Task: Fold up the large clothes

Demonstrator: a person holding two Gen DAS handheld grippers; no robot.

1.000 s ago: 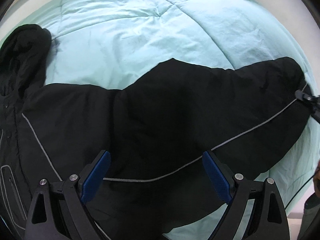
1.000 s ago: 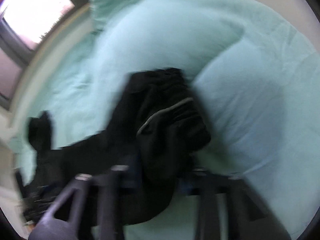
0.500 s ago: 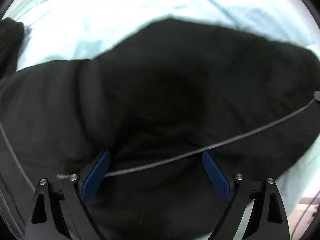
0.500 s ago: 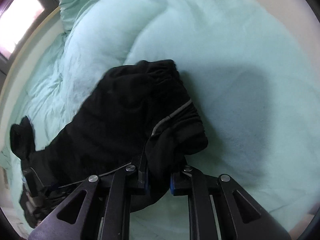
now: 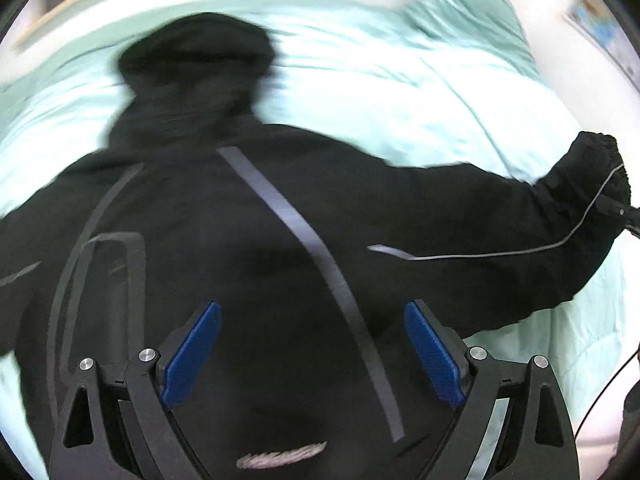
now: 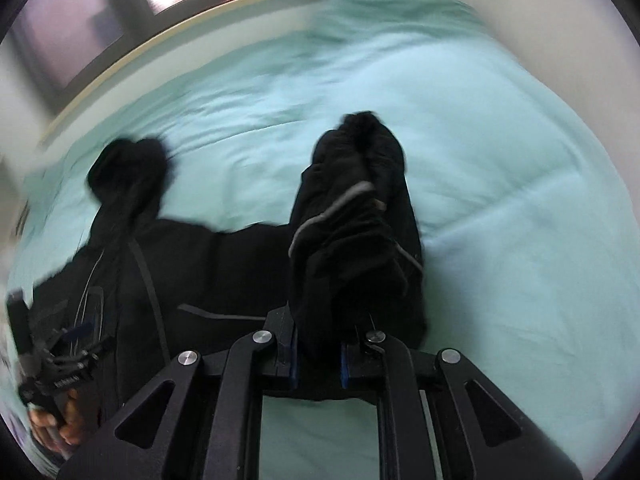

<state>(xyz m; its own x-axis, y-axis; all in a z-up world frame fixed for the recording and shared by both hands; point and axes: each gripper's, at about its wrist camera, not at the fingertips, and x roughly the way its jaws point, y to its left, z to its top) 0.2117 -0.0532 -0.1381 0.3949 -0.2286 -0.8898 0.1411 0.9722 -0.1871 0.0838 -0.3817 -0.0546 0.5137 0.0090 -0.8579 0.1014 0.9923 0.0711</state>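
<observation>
A black hooded jacket [image 5: 280, 264] with grey piping lies spread on the mint bed cover, hood [image 5: 196, 60] at the far side. My left gripper [image 5: 312, 352] is open above the jacket's body, holding nothing. My right gripper [image 6: 318, 354] is shut on the cuff end of the jacket's sleeve [image 6: 352, 232], bunched between its fingers. That sleeve [image 5: 560, 224] stretches out to the right in the left wrist view, where the right gripper's tip [image 5: 616, 210] shows at the cuff. The left gripper [image 6: 52, 368] shows at the lower left of the right wrist view.
The mint quilt [image 6: 500, 160] covers the whole bed. A pillow [image 5: 472, 20] lies at the far right. A wooden bed edge [image 6: 168, 40] and a window [image 6: 100, 12] lie beyond. A wall runs along the right side.
My left gripper has pulled back from the sleeve and swung left over the jacket's body, bringing the hood into view. My right gripper still holds the cuff and has drawn the sleeve out straighter.
</observation>
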